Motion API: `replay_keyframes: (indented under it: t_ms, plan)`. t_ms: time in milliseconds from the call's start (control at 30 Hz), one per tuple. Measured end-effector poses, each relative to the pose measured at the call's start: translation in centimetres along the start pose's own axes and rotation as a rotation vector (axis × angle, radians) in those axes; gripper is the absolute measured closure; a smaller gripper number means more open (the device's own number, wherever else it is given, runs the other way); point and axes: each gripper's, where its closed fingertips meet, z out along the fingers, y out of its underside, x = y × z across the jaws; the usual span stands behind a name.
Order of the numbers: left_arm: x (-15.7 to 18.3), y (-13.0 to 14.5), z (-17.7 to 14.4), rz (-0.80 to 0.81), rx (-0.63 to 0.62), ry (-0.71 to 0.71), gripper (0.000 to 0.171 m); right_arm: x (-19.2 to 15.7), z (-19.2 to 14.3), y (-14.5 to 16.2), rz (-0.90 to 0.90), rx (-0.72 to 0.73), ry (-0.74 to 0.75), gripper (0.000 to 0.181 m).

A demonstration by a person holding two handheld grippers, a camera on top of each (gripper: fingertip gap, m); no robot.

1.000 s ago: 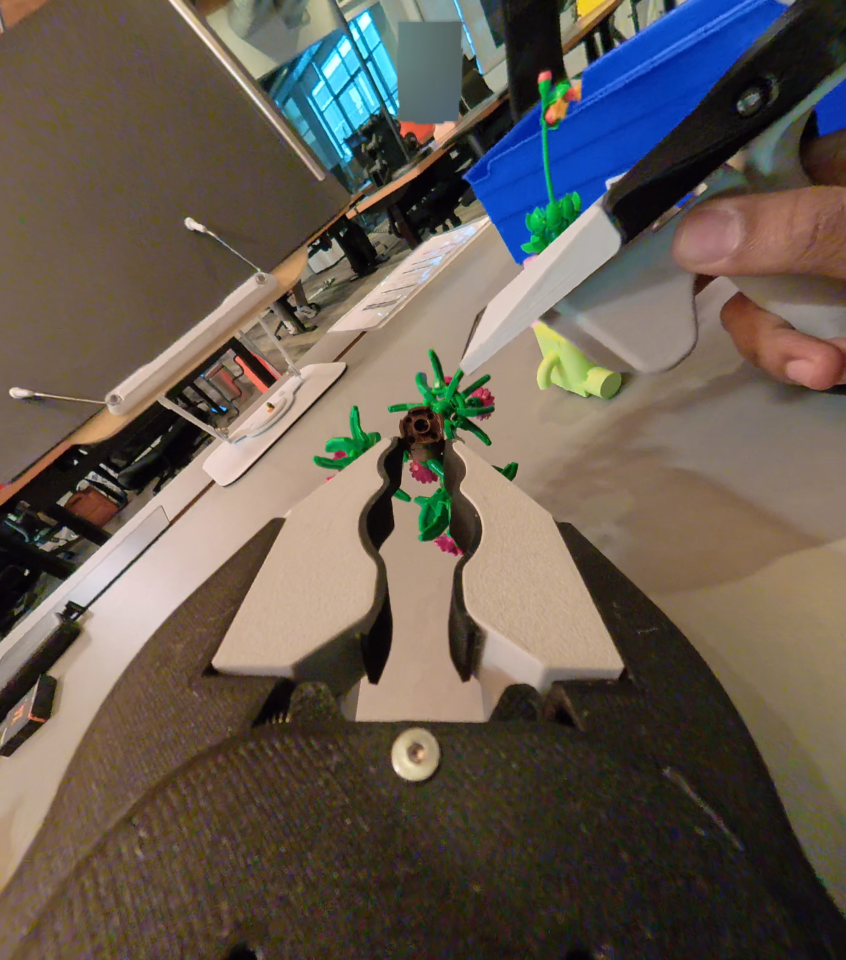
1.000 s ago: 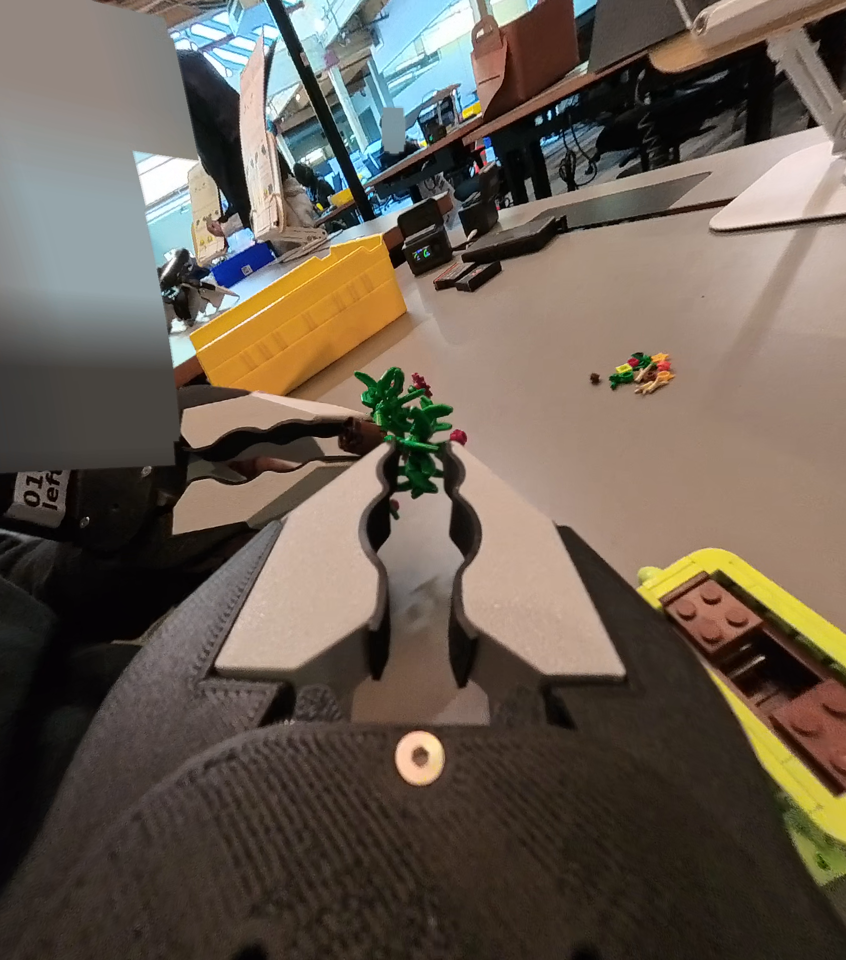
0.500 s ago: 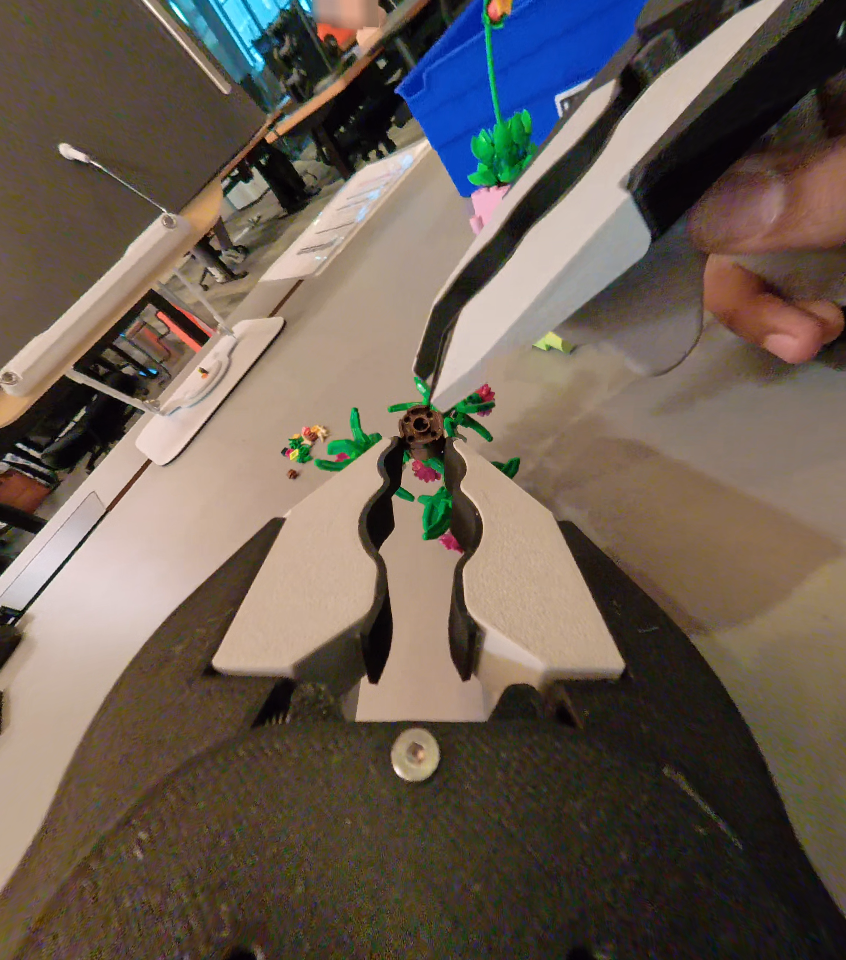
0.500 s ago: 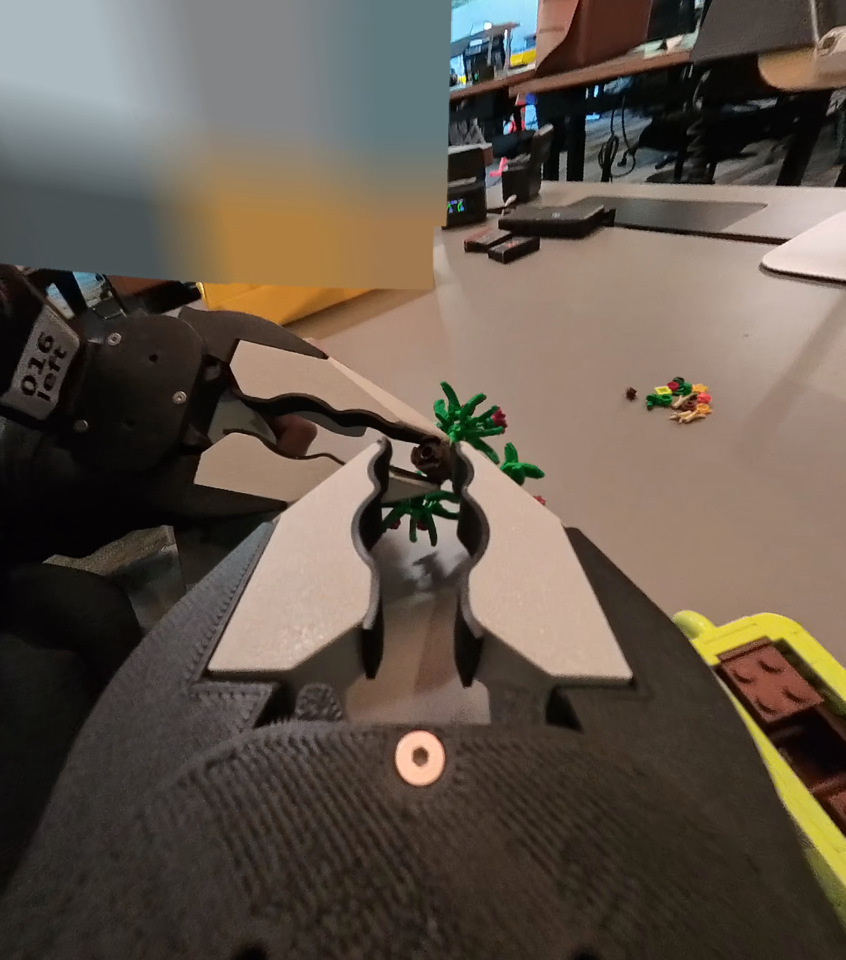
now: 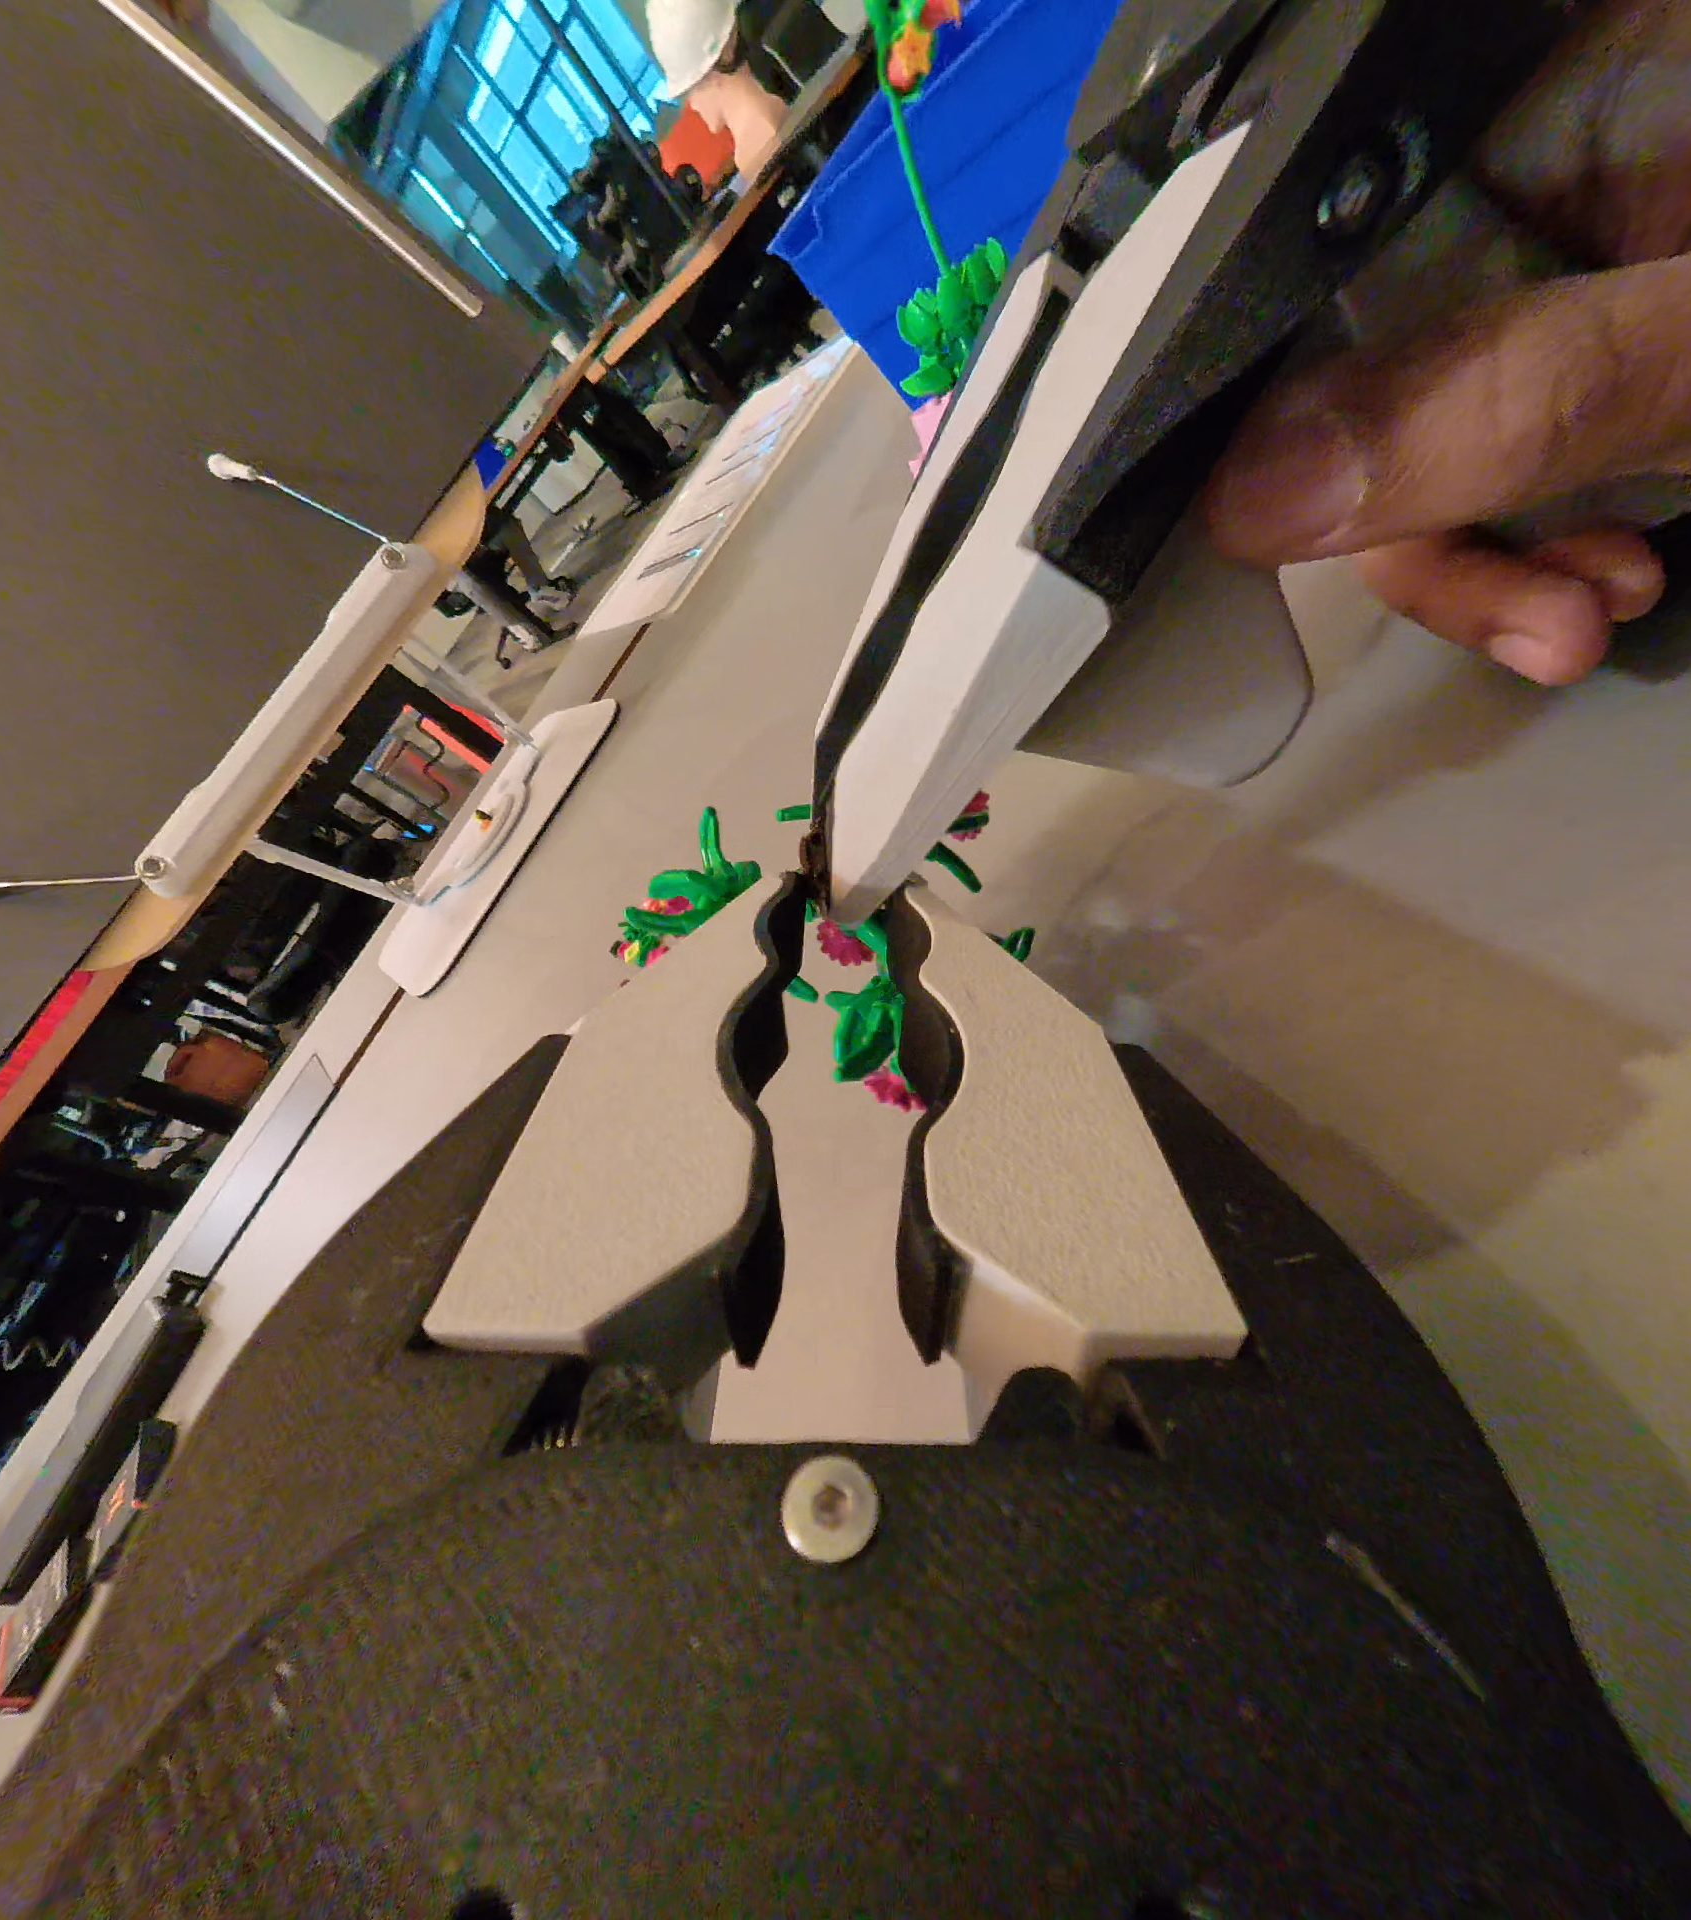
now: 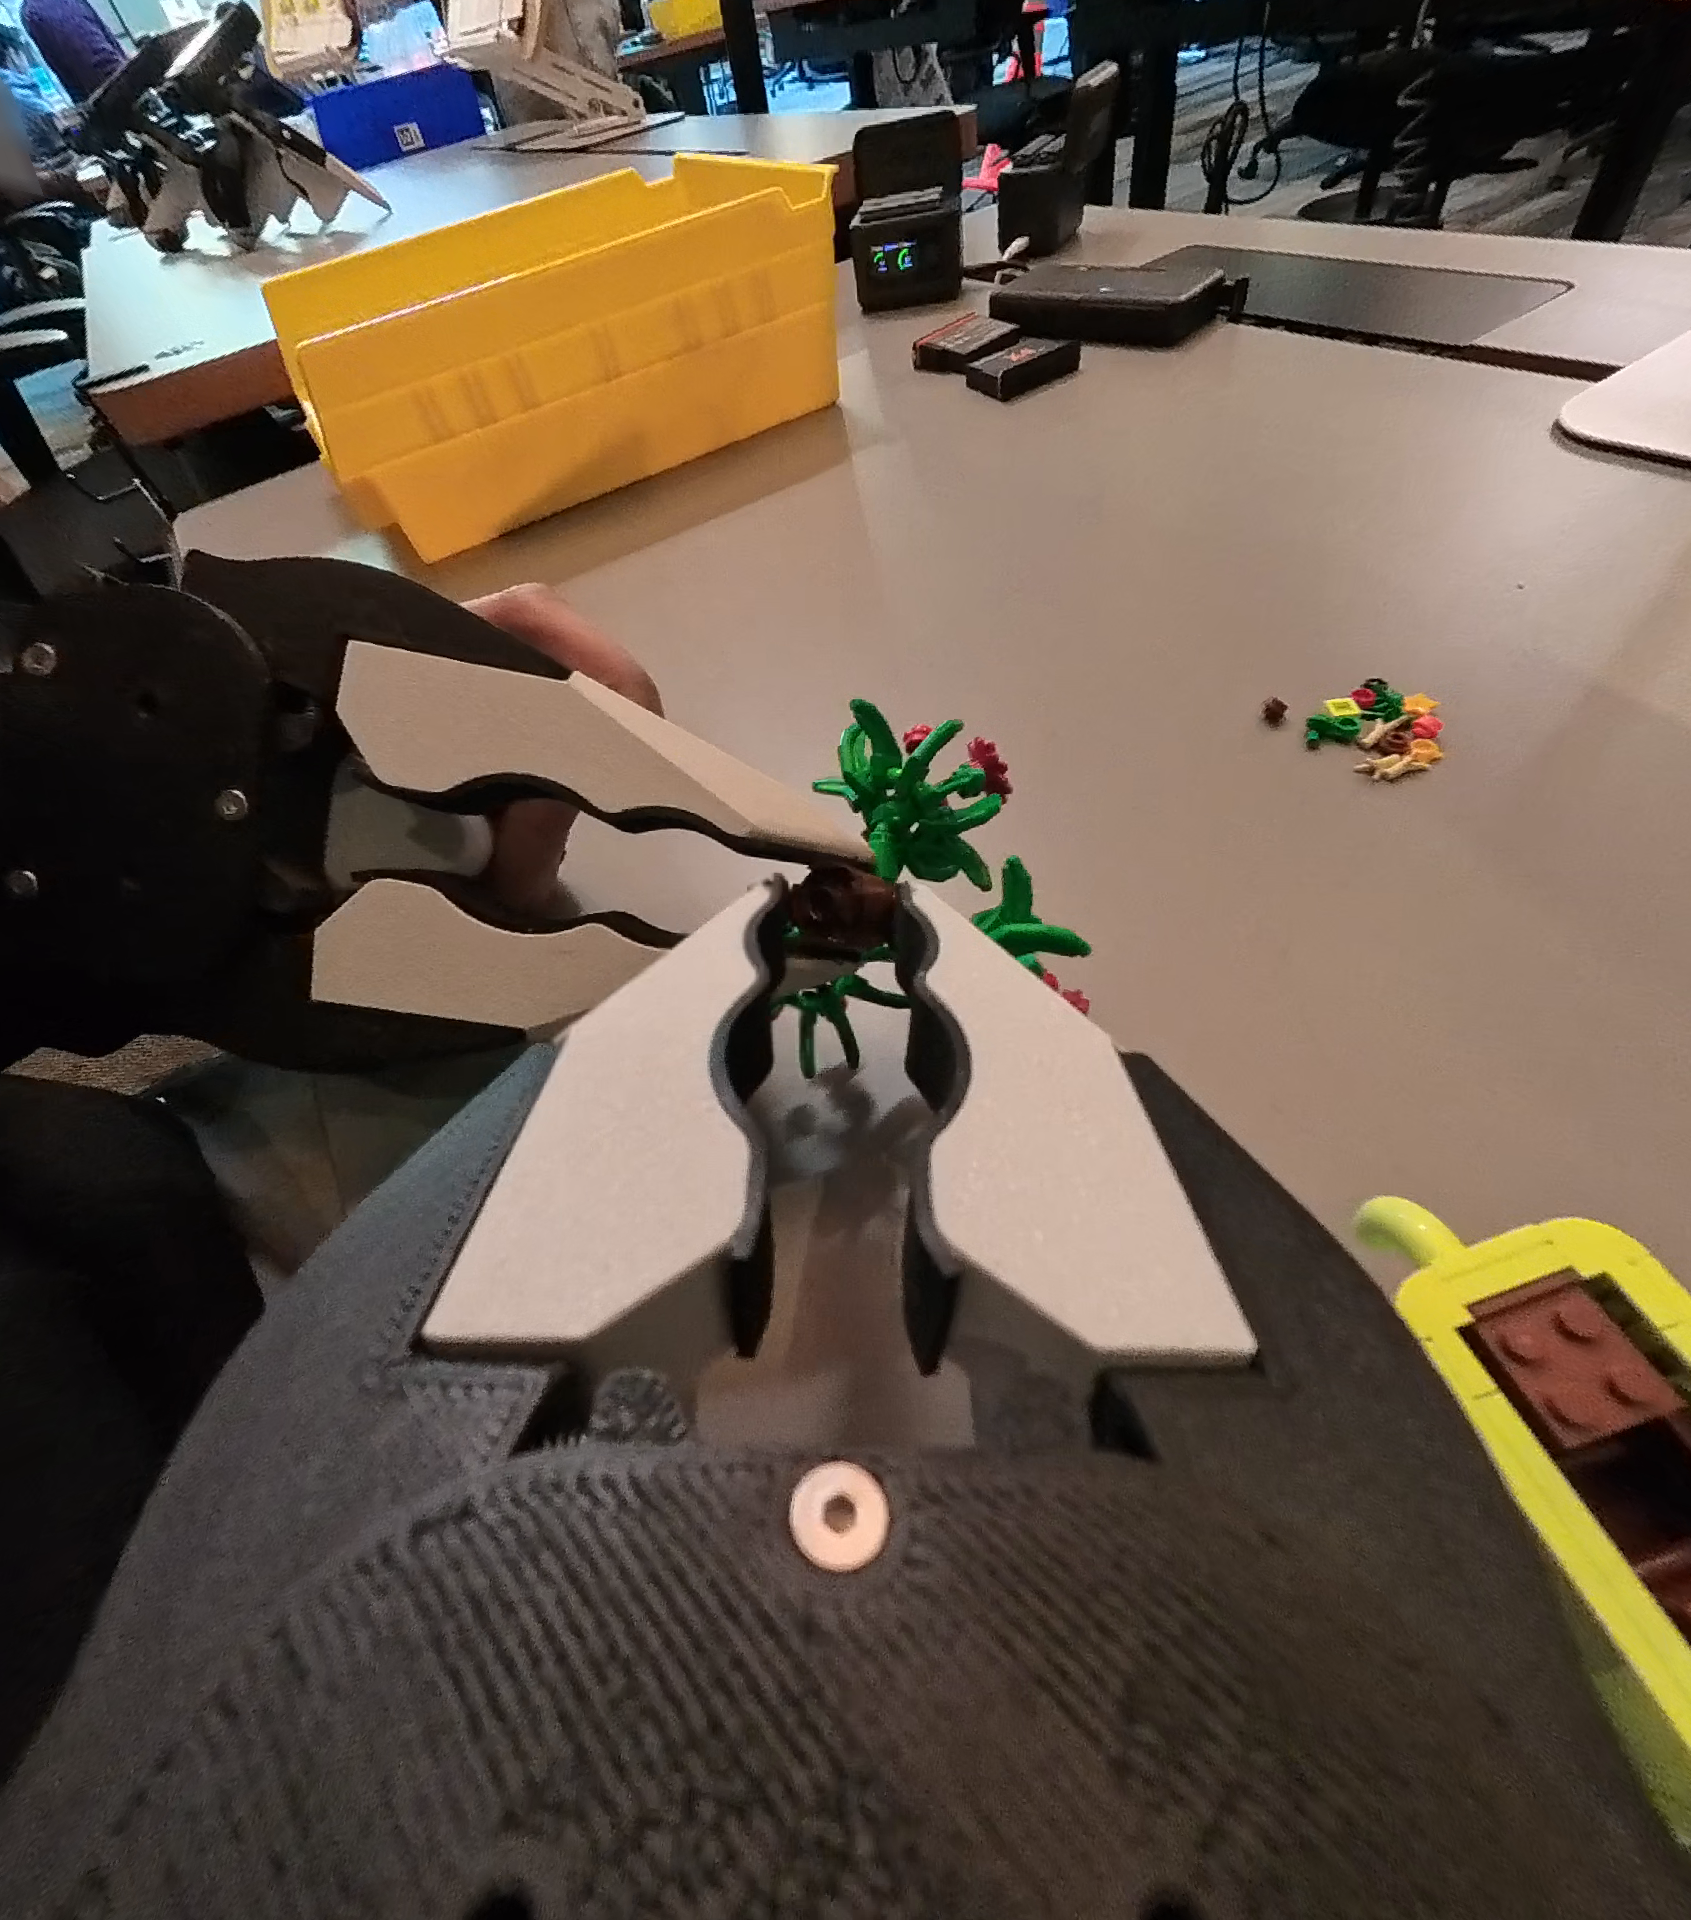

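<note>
Brown and knobbly, a small toy-brick stem piece (image 6: 836, 909) sits pinched between the tips of both claws at once. The right claw (image 6: 836, 914) is clenched on it from the near side, the left claw (image 6: 820, 883) from the left, crossing at a steep angle. Green leaves and pink flowers (image 6: 908, 800) fan out beyond, above the grey counter (image 6: 1184, 623). Farther off lie loose bits (image 6: 1376, 732) and a yellow bin (image 6: 571, 353).

A grey table (image 6: 1184, 582) carries a yellow bin (image 6: 571, 353), scattered small bricks (image 6: 1376, 732) and black devices (image 6: 1106, 301).
</note>
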Motion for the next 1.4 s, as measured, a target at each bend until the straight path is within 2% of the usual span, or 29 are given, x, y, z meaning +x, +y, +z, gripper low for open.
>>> replay_keyframes:
  t_ms: [267, 367, 467, 600, 700, 767, 933, 1100, 1233, 1300, 1400]
  plan:
    - [-0.3, -0.5, -0.3, 0.066, 0.045, -0.067, 0.159, 0.0, -0.6, -0.5, 0.072, 0.042, -0.061, 0.163]
    - [-0.7, -1.0, -0.7, 0.111, 0.093, -0.136, 0.164, 0.6, -1.1, -0.9, 0.166, 0.08, -0.1, 0.163]
    - [-0.8, -1.5, -1.1, 0.108, 0.14, -0.145, 0.167, 1.1, -1.6, -1.1, 0.295, 0.105, -0.172, 0.163]
    - [-0.9, -2.5, -1.7, -0.03, 0.209, -0.06, 0.153, 1.5, -2.2, -1.5, 0.426, 0.155, -0.261, 0.164]
    - [-0.9, -3.0, -1.9, -0.15, 0.229, 0.017, 0.14, 1.4, -2.5, -1.7, 0.461, 0.172, -0.303, 0.164]
    - [-1.0, -2.9, -1.8, -0.167, 0.225, 0.019, 0.135, 1.3, -2.4, -1.7, 0.465, 0.17, -0.311, 0.164]
    - [-0.3, -2.9, -1.9, -0.169, 0.208, 0.07, 0.138, 1.4, -2.3, -1.6, 0.434, 0.163, -0.27, 0.164]
    - [-0.9, -4.3, -3.2, -0.329, 0.266, 0.207, 0.137, 1.5, -2.5, -1.8, 0.438, 0.181, -0.269, 0.164]
    - [-2.7, -4.2, -3.6, -0.445, 0.267, 0.237, 0.135, 0.2, -2.4, -1.8, 0.407, 0.157, -0.35, 0.164]
    - [-2.0, -3.4, -3.4, -0.427, 0.224, 0.272, 0.13, -0.6, -2.4, -1.7, 0.388, 0.141, -0.392, 0.164]
    - [-1.0, -2.6, -3.1, -0.317, 0.177, 0.257, 0.128, -1.0, -2.3, -1.6, 0.385, 0.125, -0.421, 0.164]
